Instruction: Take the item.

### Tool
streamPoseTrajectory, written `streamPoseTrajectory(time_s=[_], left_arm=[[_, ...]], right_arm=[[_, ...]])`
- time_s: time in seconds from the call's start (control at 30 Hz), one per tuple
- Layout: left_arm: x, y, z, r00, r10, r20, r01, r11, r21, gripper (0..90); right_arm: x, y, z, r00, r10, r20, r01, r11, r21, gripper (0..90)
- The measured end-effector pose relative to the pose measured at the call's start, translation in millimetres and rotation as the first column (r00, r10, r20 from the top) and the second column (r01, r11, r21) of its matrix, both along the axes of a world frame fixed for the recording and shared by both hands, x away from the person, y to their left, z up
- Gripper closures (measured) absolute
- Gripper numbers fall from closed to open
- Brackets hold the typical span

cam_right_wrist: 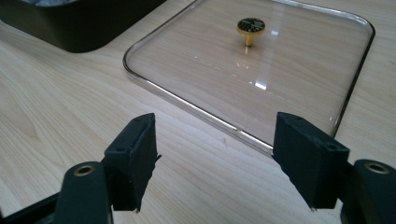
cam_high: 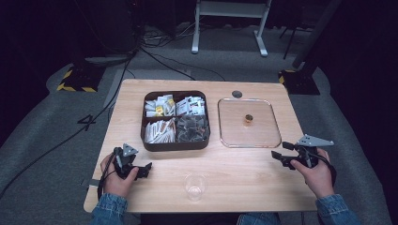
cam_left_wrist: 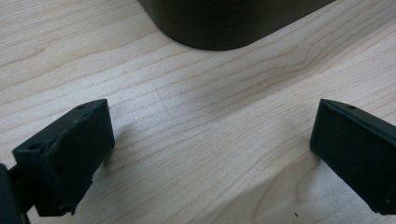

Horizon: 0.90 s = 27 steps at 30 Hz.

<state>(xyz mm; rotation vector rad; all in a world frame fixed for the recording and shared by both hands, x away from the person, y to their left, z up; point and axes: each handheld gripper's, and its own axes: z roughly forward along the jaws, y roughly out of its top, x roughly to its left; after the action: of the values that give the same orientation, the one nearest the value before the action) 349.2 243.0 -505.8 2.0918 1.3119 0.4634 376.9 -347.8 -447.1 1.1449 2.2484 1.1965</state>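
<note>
A dark brown four-compartment box (cam_high: 175, 121) full of sachets and packets sits mid-table; its rounded corner (cam_left_wrist: 219, 23) lies ahead of my left gripper. Beside it on the right lies a clear square glass lid (cam_high: 248, 123) with a small gold knob (cam_right_wrist: 251, 27). A clear glass cup (cam_high: 195, 187) stands near the front edge. My left gripper (cam_high: 144, 169) rests low on the table front left, open and holding nothing (cam_left_wrist: 210, 149). My right gripper (cam_high: 279, 156) stands open just short of the lid's near edge (cam_right_wrist: 215, 158), with nothing between its fingers.
The wooden table (cam_high: 234, 178) has bare surface along its front between the two hands. A round cable hole (cam_high: 237, 93) sits at the back. Beyond the table are grey floor, cables and a white desk frame (cam_high: 230, 23).
</note>
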Motion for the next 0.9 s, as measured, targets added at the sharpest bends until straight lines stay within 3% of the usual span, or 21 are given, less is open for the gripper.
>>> streamPoseTrajectory(time_s=[0.47,0.9], left_arm=[[0.5,1.3,-0.1,1.0,-0.009,0.003,0.009,0.9999,0.005,0.2],[0.0,1.6,0.0,1.0,-0.009,0.003,0.009,0.9999,0.005,0.2]], right_arm=[[17.3,24.2,33.3,0.9974,0.065,0.03,-0.065,0.998,0.014,31.0],[47.0,64.6,55.2,0.987,0.152,0.052,-0.153,0.988,0.014,30.8]])
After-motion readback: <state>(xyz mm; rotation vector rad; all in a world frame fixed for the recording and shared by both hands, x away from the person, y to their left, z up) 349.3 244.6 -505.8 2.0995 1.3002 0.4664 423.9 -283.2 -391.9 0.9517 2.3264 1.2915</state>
